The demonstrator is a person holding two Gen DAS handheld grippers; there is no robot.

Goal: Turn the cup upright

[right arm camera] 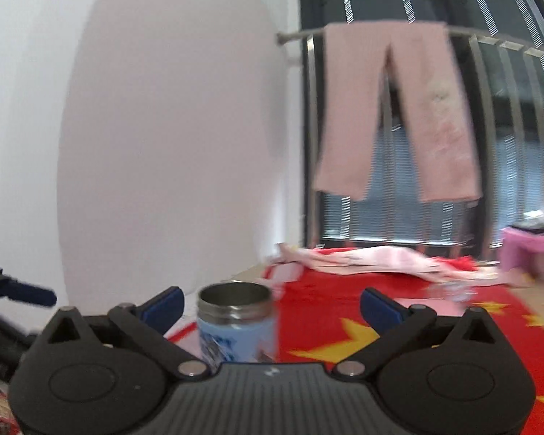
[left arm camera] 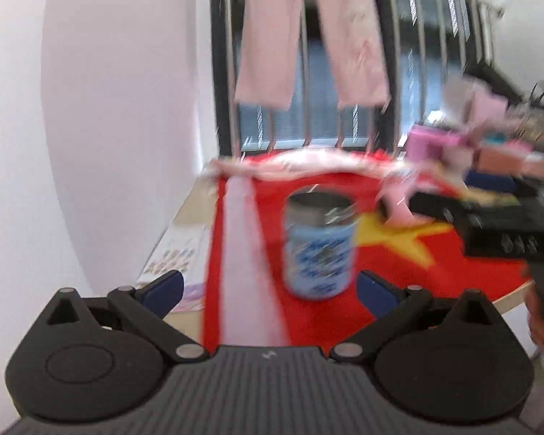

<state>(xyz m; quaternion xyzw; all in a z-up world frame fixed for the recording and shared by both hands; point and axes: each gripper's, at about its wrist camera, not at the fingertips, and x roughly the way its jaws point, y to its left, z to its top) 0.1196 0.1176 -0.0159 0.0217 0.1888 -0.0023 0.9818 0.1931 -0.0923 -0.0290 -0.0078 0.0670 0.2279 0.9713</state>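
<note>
Cup point(left arm camera: 319, 246): blue, steel-rimmed, upright on the red flag cloth point(left arm camera: 399, 282), mouth up. Your left gripper point(left arm camera: 268, 290) and right gripper point(right arm camera: 270, 308): both spread wide, holding nothing, cup just beyond them

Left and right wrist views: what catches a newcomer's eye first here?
A light blue metal cup with a steel rim stands upright, mouth up, on a bright red cloth with yellow stars, ahead of the open left claw. Behind, pale pink trousers hang from a rail at the window.
</note>
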